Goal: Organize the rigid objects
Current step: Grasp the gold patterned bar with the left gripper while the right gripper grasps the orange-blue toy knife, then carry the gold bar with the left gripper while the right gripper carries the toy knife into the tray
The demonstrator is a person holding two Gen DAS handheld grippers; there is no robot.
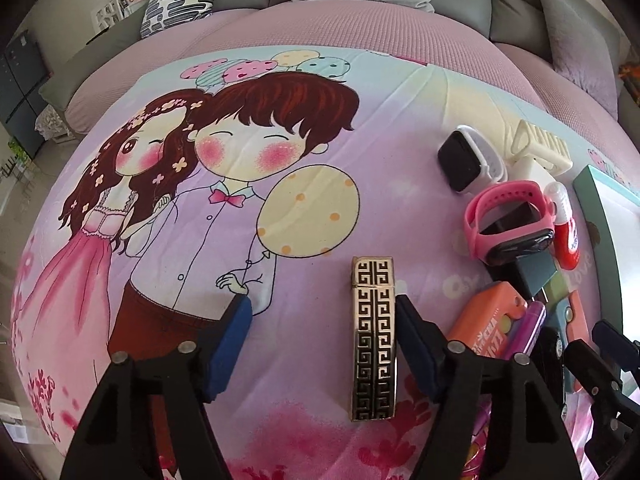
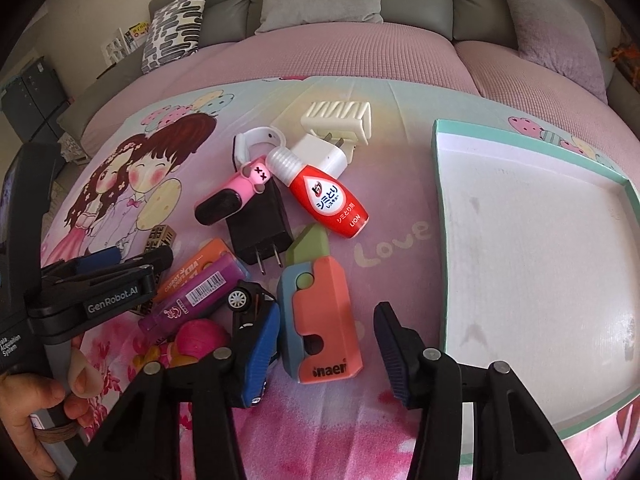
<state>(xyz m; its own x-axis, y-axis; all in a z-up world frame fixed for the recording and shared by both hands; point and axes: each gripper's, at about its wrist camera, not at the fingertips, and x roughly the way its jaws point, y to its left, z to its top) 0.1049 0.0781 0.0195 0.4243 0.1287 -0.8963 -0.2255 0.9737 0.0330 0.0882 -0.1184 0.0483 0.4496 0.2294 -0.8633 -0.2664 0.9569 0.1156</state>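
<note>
A: Left tongs (image 1: 324, 336) sit over the patterned lighter (image 1: 373, 338). Jaws part open, not gripping. The right pad is touching or almost touching the lighter's side; the left pad stands well clear.

B: So the lighter's off-centre in the gap?

A: Yes, it hugs the right pad. It lies flat on the cartoon cloth (image 1: 200, 208), long side running along the fingers, apart from the pile to its right. I'd shift the tongs right to centre it, then squeeze across the narrow faces. If only one pad pushes, it'll probably skid, since it looks like slick metal.

B: Right tongs?

A: Right tongs (image 2: 326, 354) are part open too, holding nothing. The orange-and-blue toy cutter (image 2: 320, 320) lies between the pads with a gap on each side. The blue toy car (image 2: 256, 344) sits right against the left pad, partly behind it. Judgement call: closing could snag the car, so nudge right first and keep the pads low on the cutter's body.

B: Where does it all go?

A: Presumably the shallow box lid (image 2: 440, 220) with the teal rim at the cloth's right edge. It's empty.

B: And the pile?

A: Still on the cloth between lighter and lid: red bottle (image 2: 328, 200), black plug (image 2: 260, 224), white plug (image 2: 320, 148), pink watch (image 2: 232, 196), white watch (image 1: 472, 156), orange case (image 2: 192, 268), purple tube (image 2: 192, 296). Several overlap, so take the outer ones first.
</note>
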